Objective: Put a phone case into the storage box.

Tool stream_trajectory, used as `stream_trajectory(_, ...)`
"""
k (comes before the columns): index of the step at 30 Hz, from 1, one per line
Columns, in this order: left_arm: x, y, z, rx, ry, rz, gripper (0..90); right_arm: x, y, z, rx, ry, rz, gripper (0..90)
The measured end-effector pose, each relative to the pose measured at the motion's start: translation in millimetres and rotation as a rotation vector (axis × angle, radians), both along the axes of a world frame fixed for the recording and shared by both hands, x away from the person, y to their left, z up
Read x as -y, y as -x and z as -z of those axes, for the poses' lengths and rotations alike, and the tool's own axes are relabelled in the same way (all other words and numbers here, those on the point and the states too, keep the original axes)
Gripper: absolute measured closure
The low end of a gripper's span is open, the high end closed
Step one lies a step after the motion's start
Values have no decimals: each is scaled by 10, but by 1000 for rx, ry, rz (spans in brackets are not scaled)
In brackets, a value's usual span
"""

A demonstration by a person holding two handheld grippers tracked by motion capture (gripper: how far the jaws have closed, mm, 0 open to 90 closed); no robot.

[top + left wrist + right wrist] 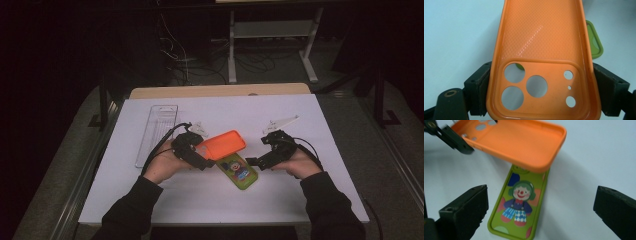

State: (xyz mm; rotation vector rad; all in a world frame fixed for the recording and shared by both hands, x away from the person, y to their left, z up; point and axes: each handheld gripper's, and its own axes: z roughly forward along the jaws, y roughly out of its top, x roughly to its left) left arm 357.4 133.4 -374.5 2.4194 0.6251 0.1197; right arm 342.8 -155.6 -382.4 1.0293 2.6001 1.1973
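Orange phone case sits in your left hand-held gripper, which squeezes it tight on both long sides at the end with the camera holes. You hold the case up over the white bench, and its far end hangs above the green clown case lying flat there. Your right hand-held gripper is wide open with nothing in it, close to the clown case. Clear tray lies off to the left.

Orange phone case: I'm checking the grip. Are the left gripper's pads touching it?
Touching. The left gripper view shows both pads of the left gripper pressed against the orange phone case sides.
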Motion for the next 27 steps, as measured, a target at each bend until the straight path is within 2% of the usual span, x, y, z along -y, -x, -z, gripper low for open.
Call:
stream_trajectory(1, -9, 0, -1, -3, -10, 9, 159, 2, 24, 38, 10, 4, 20, 0)
stream_trajectory(2, 4, 19, 14, -9, 22, -16, 159, 8, 36, 77, 13, 8, 25, 0)
stream_trajectory(3, -12, 11, 11, -7, 8, 3, 159, 7, 56, 108, 7, 3, 38, 0)
stream_trajectory(5, -22, 12, 16, -13, 12, -3, 159, 14, 68, 137, 25, 9, 45, 0)
stream_trajectory(7, -54, 0, 21, -16, 4, 3, 159, 20, 106, 212, 22, 3, 75, 0)
stream_trajectory(9, -65, 3, 35, -26, 15, -6, 159, 18, 117, 230, 21, 1, 81, 0)
stream_trajectory(10, -76, 6, 34, -29, 21, -15, 159, 13, 143, 274, 25, -12, 106, 0)
stream_trajectory(12, -99, -2, 24, -26, 10, -2, 159, 17, 144, 288, 31, -15, 111, 0)
stream_trajectory(15, -96, 0, 36, -25, 6, 7, 159, 13, 156, 331, 25, -57, 152, 0)
stream_trajectory(16, -96, 0, 36, -25, 6, 7, 159, 13, 156, 331, 25, -57, 152, 0)
stream_trajectory(21, -93, 3, 35, -25, 10, 4, 159, -3, 158, 335, 66, -51, 149, 0)
stream_trajectory(25, -89, 10, 38, -29, 10, 3, 159, -11, 164, 324, 114, -11, 151, 0)
stream_trajectory(26, -89, 10, 38, -29, 10, 3, 159, -11, 164, 324, 114, -11, 151, 0)
stream_trajectory(27, -88, 11, 38, -30, 11, 4, 159, -19, 175, 310, 143, 5, 151, 0)
